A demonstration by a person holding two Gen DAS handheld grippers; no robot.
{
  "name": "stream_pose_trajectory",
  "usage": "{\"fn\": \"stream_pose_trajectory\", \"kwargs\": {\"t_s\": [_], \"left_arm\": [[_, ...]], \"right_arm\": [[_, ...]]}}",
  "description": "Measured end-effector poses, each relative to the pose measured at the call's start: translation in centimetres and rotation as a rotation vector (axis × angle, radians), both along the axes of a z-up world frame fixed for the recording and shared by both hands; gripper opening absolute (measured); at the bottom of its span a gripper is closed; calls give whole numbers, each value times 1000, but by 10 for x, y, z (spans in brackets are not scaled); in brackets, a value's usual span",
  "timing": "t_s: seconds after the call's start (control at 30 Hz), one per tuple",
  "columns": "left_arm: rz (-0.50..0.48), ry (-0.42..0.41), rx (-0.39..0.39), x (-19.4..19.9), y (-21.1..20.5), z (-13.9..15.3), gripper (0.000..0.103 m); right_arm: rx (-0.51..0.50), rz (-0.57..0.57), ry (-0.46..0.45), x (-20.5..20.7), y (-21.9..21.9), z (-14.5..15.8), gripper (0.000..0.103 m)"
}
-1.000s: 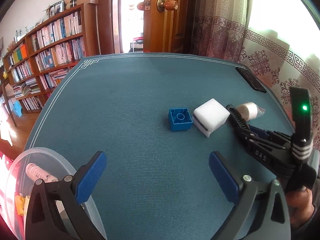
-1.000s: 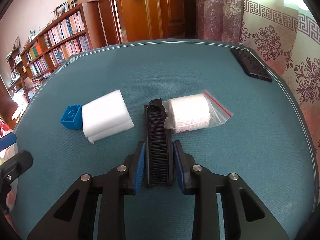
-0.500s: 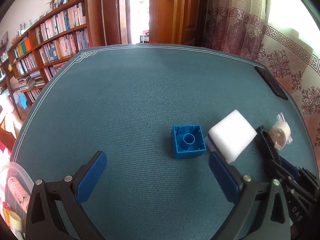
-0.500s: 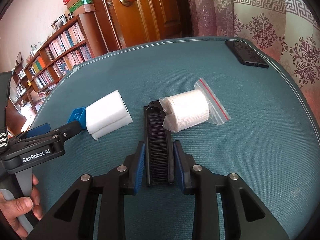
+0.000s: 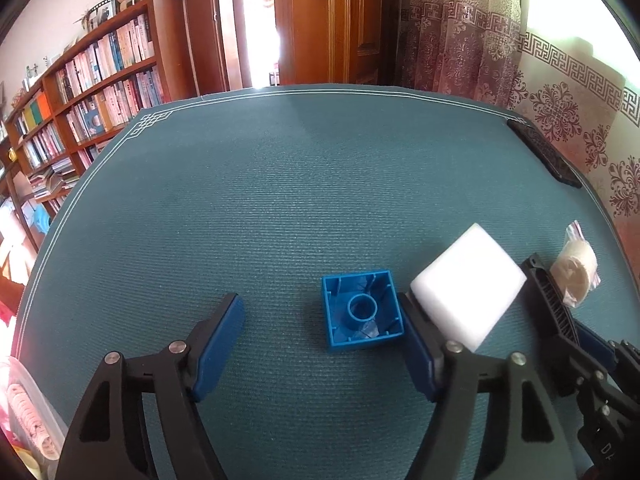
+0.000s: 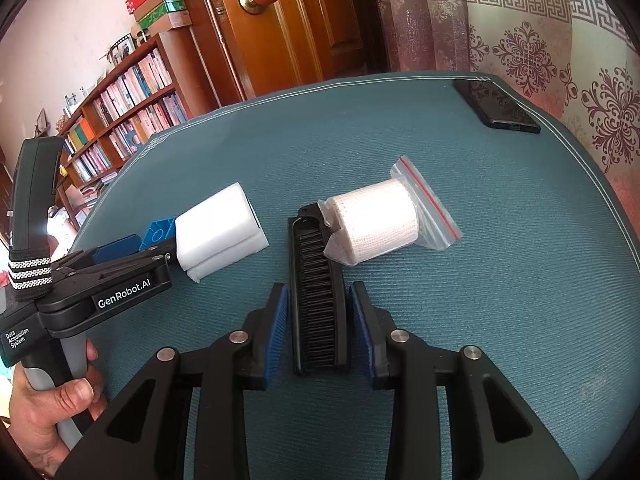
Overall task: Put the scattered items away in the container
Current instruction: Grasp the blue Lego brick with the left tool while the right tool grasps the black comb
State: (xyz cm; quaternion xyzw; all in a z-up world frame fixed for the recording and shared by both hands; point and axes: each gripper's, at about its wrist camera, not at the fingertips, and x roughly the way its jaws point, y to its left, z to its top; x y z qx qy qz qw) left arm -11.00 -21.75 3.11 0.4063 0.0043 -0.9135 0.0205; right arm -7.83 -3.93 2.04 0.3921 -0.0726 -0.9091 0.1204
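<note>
A blue block (image 5: 362,314) lies upside down on the teal table between the fingers of my open left gripper (image 5: 320,314), close to the right finger. A white sponge (image 5: 468,288) touches the block's right side. Beside the sponge lies a black comb (image 6: 318,300), and my right gripper (image 6: 319,320) is shut on it, pads against its sides. A bandage roll in a zip bag (image 6: 376,226) leans on the comb's far end. The left gripper (image 6: 148,246) also shows in the right wrist view, held by a hand (image 6: 48,412).
The clear plastic container (image 5: 28,400) with several items in it sits at the table's near left corner. A black phone (image 6: 496,108) lies at the far right edge. Bookshelves and a wooden door stand beyond the table.
My left gripper has moved forward and to the right, from near the container until the blue block lies between its fingers. The right gripper has stayed on the comb.
</note>
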Motion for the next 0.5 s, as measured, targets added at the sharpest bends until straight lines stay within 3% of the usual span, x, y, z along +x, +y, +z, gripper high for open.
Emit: {"fn": "stream_pose_trajectory", "kwargs": {"t_s": [0.27, 0.5], "left_arm": [[-25, 17, 5, 6, 4, 3, 47], [-19, 19, 41, 21, 4, 3, 40]], "right_arm": [[13, -5, 2, -3, -3, 1, 40], [15, -9, 3, -2, -2, -1, 33]]}}
